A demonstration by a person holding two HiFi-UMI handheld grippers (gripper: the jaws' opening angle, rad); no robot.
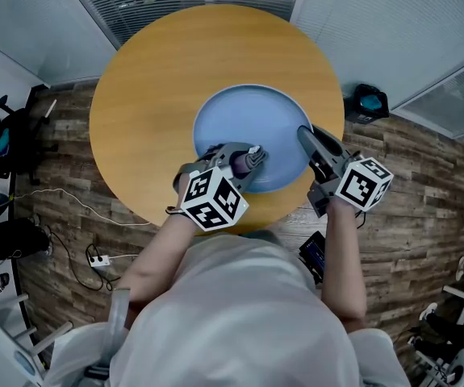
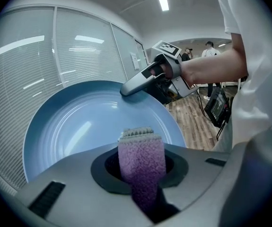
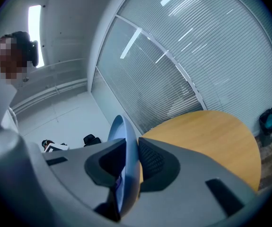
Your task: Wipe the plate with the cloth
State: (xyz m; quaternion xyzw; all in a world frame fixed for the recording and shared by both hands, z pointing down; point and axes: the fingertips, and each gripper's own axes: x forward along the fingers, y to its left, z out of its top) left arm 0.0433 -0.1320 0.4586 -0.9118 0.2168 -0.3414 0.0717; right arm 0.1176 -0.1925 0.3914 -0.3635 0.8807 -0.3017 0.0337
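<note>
Fingers of the left gripper (image 1: pixel 250 158) clamped a fuzzy purple cloth (image 2: pixel 141 156) while the right gripper (image 1: pixel 305 134) pinched the round blue plate (image 1: pixel 248 113) by its rim; wiping seemed underway, unfinished.

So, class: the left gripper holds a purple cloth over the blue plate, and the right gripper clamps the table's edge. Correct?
No: the right gripper clamps the plate's rim instead, as the right gripper view shows. The rest holds.

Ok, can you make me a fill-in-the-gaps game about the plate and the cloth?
The plate is ____ in colour.
The left gripper is shut on a ____ cloth.
The right gripper is shut on the ____'s rim.
Missing words: blue, purple, plate.
</note>
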